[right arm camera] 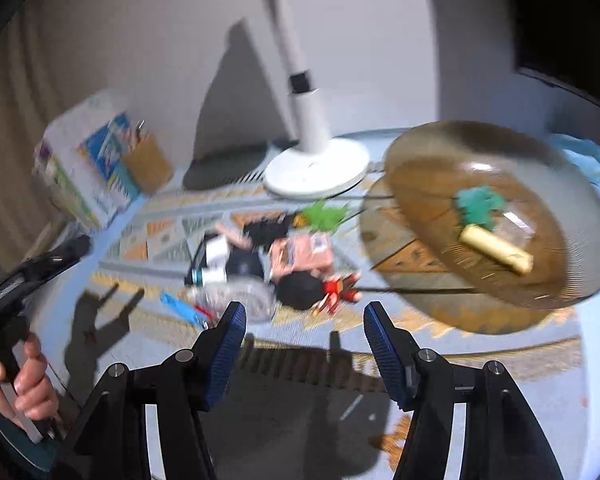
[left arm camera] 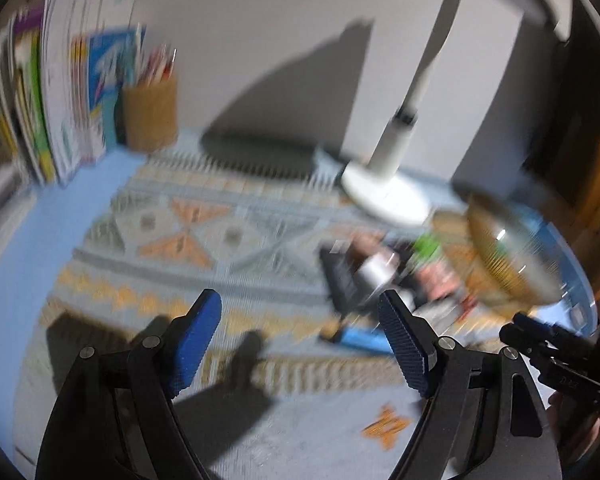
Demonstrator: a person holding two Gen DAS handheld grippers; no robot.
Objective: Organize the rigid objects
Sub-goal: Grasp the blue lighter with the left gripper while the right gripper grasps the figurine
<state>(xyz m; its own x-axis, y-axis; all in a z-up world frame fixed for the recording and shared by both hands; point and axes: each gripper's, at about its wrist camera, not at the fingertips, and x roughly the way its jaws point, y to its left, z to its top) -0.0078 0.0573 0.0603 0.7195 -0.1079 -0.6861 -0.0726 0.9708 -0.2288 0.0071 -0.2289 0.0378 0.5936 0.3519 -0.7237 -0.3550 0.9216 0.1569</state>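
Both views are blurred by motion. A heap of small objects (right arm camera: 268, 256) lies on a patterned mat (right arm camera: 160, 232): a pink box (right arm camera: 302, 254), a black round thing (right arm camera: 300, 290), a green piece (right arm camera: 324, 214), a blue bar (right arm camera: 180, 308). The heap also shows in the left wrist view (left arm camera: 384, 272). An amber glass bowl (right arm camera: 500, 216) at the right holds a teal piece (right arm camera: 480, 204) and a yellow stick (right arm camera: 496, 250). My right gripper (right arm camera: 304, 332) is open and empty, just short of the heap. My left gripper (left arm camera: 300, 328) is open and empty, left of the heap.
A white lamp base (right arm camera: 318, 170) stands behind the heap. Books (left arm camera: 60, 96) and a brown pencil cup (left arm camera: 150, 112) stand at the back left. The bowl also shows in the left wrist view (left arm camera: 508, 248). The other gripper shows at the right edge (left arm camera: 556, 360).
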